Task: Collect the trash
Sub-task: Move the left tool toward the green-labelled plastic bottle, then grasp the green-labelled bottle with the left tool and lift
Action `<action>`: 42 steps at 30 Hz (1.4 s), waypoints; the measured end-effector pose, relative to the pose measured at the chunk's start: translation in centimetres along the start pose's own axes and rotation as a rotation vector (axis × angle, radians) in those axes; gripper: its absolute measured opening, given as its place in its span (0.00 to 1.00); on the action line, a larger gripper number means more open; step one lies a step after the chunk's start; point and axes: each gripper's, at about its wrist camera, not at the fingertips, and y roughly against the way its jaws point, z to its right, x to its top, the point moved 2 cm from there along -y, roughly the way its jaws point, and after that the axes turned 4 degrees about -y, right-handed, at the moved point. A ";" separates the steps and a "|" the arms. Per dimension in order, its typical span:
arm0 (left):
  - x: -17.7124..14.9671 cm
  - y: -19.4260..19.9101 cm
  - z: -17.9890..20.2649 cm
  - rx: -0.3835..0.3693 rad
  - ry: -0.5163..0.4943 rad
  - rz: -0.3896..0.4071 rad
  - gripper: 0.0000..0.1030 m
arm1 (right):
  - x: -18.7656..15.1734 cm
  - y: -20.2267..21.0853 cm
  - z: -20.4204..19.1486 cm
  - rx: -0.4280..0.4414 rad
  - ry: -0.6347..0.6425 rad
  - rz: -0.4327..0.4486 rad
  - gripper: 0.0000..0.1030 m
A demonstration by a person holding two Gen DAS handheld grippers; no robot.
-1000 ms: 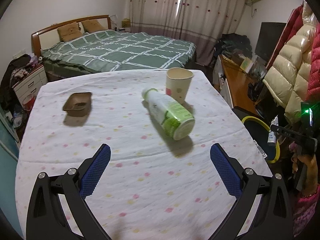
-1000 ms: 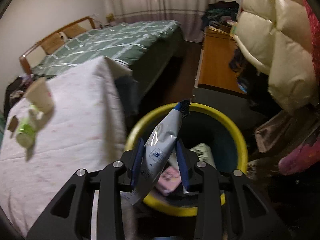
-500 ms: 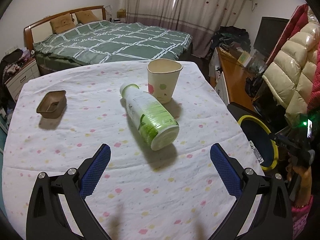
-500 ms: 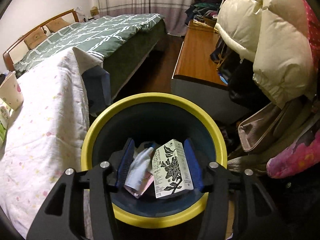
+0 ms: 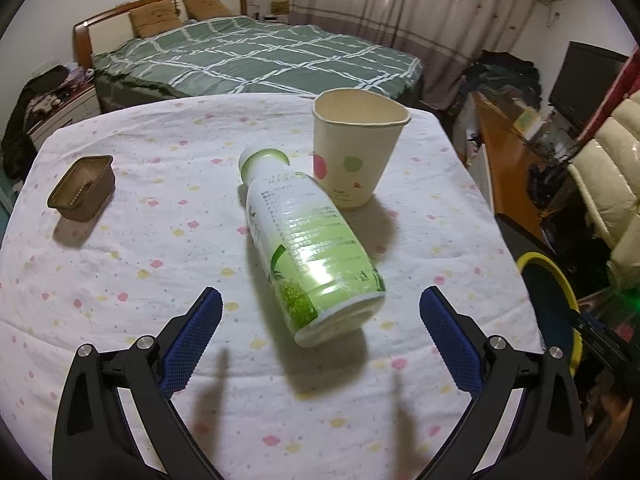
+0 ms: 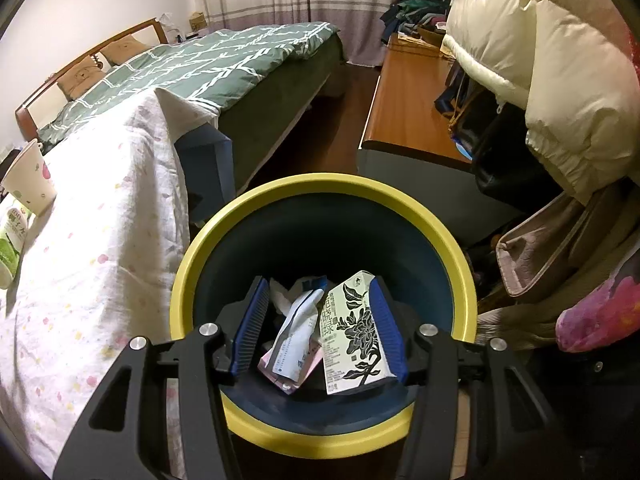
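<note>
Two grippers: my left gripper (image 5: 320, 316), jaws wide but closing, straddles the lying bottle (image 5: 308, 248) untouched beside the cup (image 5: 352, 152), mid-table. My right gripper (image 6: 318, 320) hangs parted, empty, inside the bin (image 6: 320, 188) rim above the wrappers (image 6: 296, 332).

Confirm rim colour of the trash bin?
Yellow rim on the trash bin, dark blue inside. Shows best in the right wrist view.

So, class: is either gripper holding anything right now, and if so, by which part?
Neither. The left gripper is closing with nothing between its jaws, just short of the bottle. The right gripper, open, hangs over the bin.
</note>
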 end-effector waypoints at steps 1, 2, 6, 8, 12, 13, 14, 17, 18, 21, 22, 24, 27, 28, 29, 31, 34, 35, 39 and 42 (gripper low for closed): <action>0.0 -0.2 0.1 0.011 0.003 0.002 0.89 | 0.0 -0.1 0.1 0.001 0.000 -0.002 0.49; 0.0 -0.6 0.2 0.021 0.007 0.002 0.88 | -0.1 -0.2 0.1 0.002 -0.001 -0.004 0.49; -0.1 -1.4 0.5 0.038 0.019 -0.005 0.79 | -0.1 -0.6 0.5 0.011 -0.010 -0.011 0.49; -0.1 -1.5 0.5 0.044 0.022 -0.004 0.77 | -0.2 -0.8 0.6 0.015 -0.013 -0.014 0.49; -0.1 -1.5 0.4 0.060 0.027 0.016 0.66 | -0.4 -1.0 0.6 0.023 -0.015 -0.018 0.49; -0.1 -1.6 0.3 0.059 0.029 0.015 0.63 | -0.5 -1.0 0.7 0.024 -0.015 -0.018 0.49; -0.1 -1.7 0.2 0.057 0.031 0.012 0.61 | -0.5 -1.0 0.7 0.025 -0.016 -0.018 0.49; -0.3 -1.6 0.0 0.059 0.025 0.012 0.56 | -0.5 -0.8 0.8 0.029 -0.017 -0.014 0.49; -0.4 -1.5 -0.1 0.063 0.021 0.014 0.56 | -0.6 -0.7 0.8 0.029 -0.019 -0.012 0.49; -0.5 -0.7 -0.4 0.073 0.006 0.027 0.56 | -0.6 -0.2 0.9 0.032 -0.021 -0.005 0.49; -0.5 -0.3 -0.5 0.082 -0.005 0.035 0.55 | -0.7 0.0 0.9 0.032 -0.022 -0.002 0.49; -0.6 0.7 -0.8 0.093 -0.020 0.052 0.55 | -0.8 0.4 0.9 0.033 -0.021 0.002 0.49; -0.7 2.7 -1.4 0.124 -0.045 0.091 0.54 | -0.9 0.9 0.7 0.037 -0.019 0.010 0.49; -0.7 3.5 -1.7 0.135 -0.055 0.107 0.53 | -0.9 1.1 0.8 0.038 -0.019 0.013 0.49; -0.7 4.3 -1.8 0.139 -0.062 0.117 0.52 | -1.0 1.3 0.7 0.041 -0.018 0.017 0.49; -0.8 5.7 -2.2 0.152 -0.078 0.138 0.52 | -1.1 1.8 0.5 0.045 -0.015 0.025 0.49; -0.7 8.4 -2.7 0.155 -0.097 0.179 0.51 | -1.2 2.5 0.1 0.052 -0.009 0.035 0.49; -0.7 9.3 -2.8 0.155 -0.103 0.194 0.51 | -1.2 2.7 0.0 0.054 -0.007 0.038 0.49; -0.6 11.9 -3.1 0.152 -0.122 0.232 0.51 | -1.5 3.5 -0.6 0.062 0.003 0.047 0.49; -0.9 11.9 -3.2 0.143 -0.133 0.201 0.51 | -1.7 4.0 -1.0 0.067 0.011 0.051 0.49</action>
